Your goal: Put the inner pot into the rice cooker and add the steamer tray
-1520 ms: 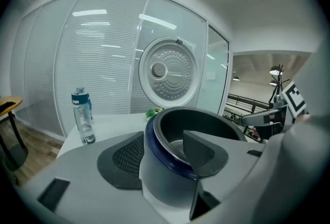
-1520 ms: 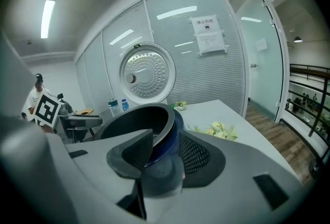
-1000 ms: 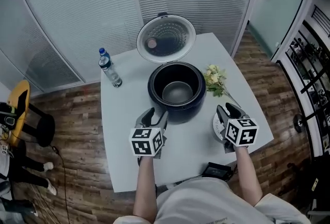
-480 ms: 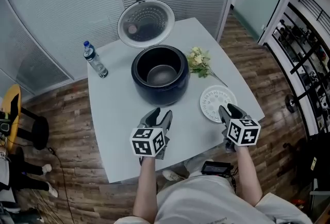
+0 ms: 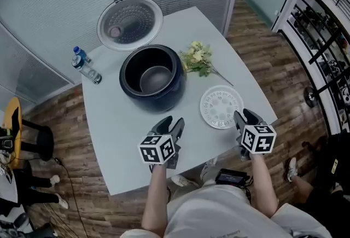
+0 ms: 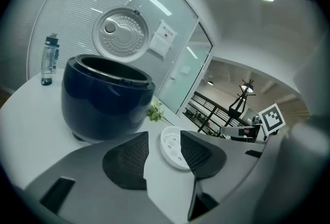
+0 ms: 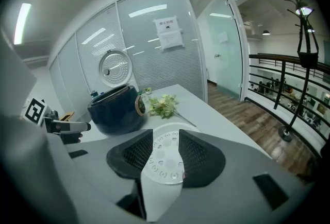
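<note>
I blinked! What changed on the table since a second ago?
The left gripper and right gripper drew back from the rice cooker toward the near edge of the table; the right one uncovered the steamer tray. The left gripper's jaws have just been closing, on nothing. Nothing was grabbed. Cooker, tray, flowers and water bottle stayed put.

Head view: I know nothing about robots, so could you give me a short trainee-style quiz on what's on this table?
1. True or false: the rice cooker has its lid shut.
2. What lies on the table just ahead of the right tongs? A) a mug B) a white steamer tray C) a spoon
3. How many tongs are gripping something?
Key: 1 false, it stands open. 2 B. 3 none: both are open and empty; the left tongs have just been closing their jaws somewhat.
</note>
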Demonstrator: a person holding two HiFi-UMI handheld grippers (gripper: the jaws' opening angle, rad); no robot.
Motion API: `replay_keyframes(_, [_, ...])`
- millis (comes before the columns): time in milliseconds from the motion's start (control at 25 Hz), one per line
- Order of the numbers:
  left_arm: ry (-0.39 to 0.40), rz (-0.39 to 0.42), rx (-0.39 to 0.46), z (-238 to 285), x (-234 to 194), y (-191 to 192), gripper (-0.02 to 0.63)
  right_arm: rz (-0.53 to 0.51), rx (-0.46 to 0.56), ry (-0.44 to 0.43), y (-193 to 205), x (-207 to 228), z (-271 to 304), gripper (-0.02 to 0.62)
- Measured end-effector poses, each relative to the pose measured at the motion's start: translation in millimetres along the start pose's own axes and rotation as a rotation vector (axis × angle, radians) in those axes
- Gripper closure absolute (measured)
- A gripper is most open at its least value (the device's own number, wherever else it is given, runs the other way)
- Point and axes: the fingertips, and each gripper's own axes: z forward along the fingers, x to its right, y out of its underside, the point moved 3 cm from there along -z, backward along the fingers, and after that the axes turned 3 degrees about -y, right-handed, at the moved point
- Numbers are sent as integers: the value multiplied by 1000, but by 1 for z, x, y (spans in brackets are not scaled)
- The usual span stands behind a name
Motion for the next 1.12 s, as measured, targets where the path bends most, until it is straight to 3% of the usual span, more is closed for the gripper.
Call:
replay_keyframes(440, [-23,-10,-142,82,20,34,410,79,-119,4,29,76,34,440])
replay_keyframes(840, [-57,-54,-230,136,18,64,410,84,-207,-20,58,103,81,440])
replay_keyframes(1120, [-36,-97,-273,169,19,79,410,104,-238,-28,72,115,105,440])
